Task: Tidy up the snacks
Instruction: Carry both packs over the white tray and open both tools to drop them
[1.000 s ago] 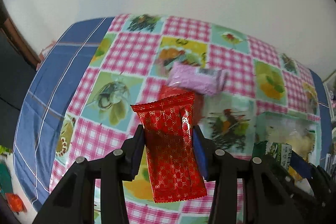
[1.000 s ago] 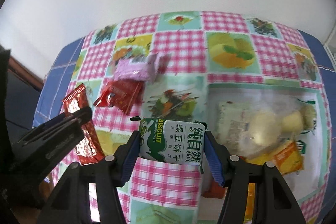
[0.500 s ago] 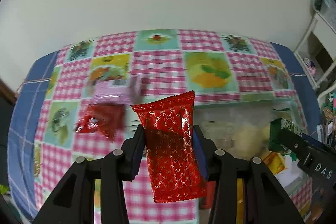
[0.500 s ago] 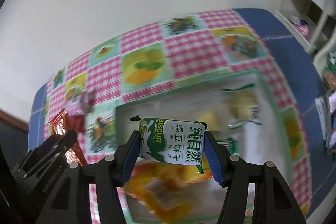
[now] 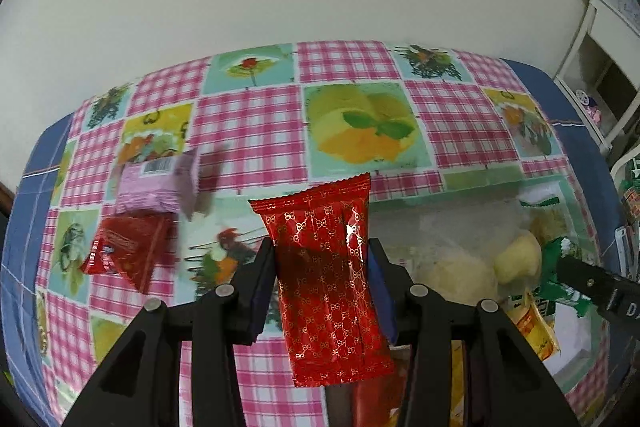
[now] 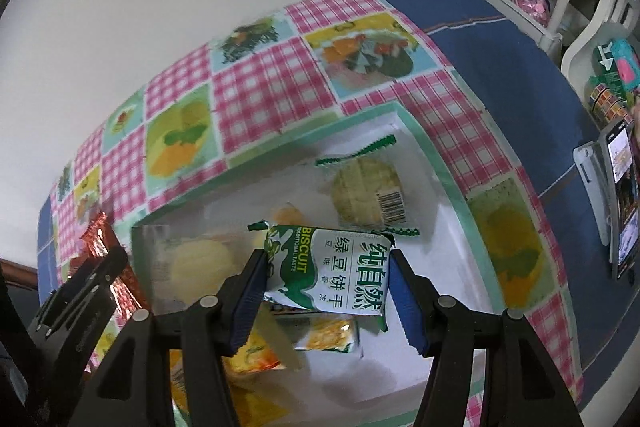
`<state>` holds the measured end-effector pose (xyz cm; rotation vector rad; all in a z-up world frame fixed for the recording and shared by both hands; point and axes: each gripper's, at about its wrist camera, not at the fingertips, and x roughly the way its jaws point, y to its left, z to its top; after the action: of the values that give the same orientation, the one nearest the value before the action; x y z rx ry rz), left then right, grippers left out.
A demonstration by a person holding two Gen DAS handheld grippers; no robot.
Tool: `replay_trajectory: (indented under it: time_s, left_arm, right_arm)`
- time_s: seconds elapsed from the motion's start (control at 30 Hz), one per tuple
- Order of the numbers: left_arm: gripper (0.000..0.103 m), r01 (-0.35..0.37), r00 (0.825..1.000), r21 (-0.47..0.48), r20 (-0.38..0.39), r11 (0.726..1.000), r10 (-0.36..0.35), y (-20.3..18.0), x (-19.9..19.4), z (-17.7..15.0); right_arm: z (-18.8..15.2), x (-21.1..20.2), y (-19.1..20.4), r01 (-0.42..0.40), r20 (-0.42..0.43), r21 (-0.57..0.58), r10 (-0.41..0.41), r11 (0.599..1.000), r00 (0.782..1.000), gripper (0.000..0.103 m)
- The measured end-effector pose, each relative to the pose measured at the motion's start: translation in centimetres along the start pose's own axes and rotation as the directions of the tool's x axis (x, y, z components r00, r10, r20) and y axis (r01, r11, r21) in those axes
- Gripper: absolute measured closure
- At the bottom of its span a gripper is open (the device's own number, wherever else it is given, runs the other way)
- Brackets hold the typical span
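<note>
Both grippers had swung from the loose snacks toward the tray [image 6: 448, 183]. The right gripper [image 6: 326, 277], clamping the biscuit pack [image 6: 332, 273] crosswise, hung directly over it; the left gripper [image 5: 320, 269], clenching the red pack [image 5: 328, 279] lengthwise, had the tray at four o'clock.

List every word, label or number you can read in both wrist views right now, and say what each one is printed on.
"BISCUIT" and "TRADITIONAL TASTE": on the green-and-white biscuit packet held in the right gripper.
"纯自然" and "绿豆饼干": same packet, large characters.
"DA": white letters, cut off, on the right gripper's black body in the left wrist view.
Barcodes on the pink wrapper and the clear pastry bag: digits too small to read.
Red patterned packet: no readable text.
</note>
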<state>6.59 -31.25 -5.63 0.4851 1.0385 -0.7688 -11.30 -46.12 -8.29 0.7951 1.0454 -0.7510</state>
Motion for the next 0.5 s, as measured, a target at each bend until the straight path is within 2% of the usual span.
replay_trajectory:
  time_s: [0.2,0.4,0.5]
  left_arm:
    - [0.058,0.054,0.998,0.023,-0.025,0.998,-0.054,-1.1,0.6,-0.1]
    - [0.057,0.071,0.996,0.022,-0.063,0.997,-0.07,-1.6,1.1,-0.2]
    - [0.056,0.079,0.994,0.012,-0.079,0.997,-0.078,-1.5,1.3,-0.2]
  right_arm:
    - [0.0,0.5,-0.4,-0.001,0.0,0.008,0.001,1.0,1.0,0.04]
    - [0.1,0.0,-0.2,0.006,0.001,-0.001,-0.006,1.0,1.0,0.04]
    - [0.2,-0.6,0.1,0.0,0.012,-0.001,0.0,1.0,1.0,0.037]
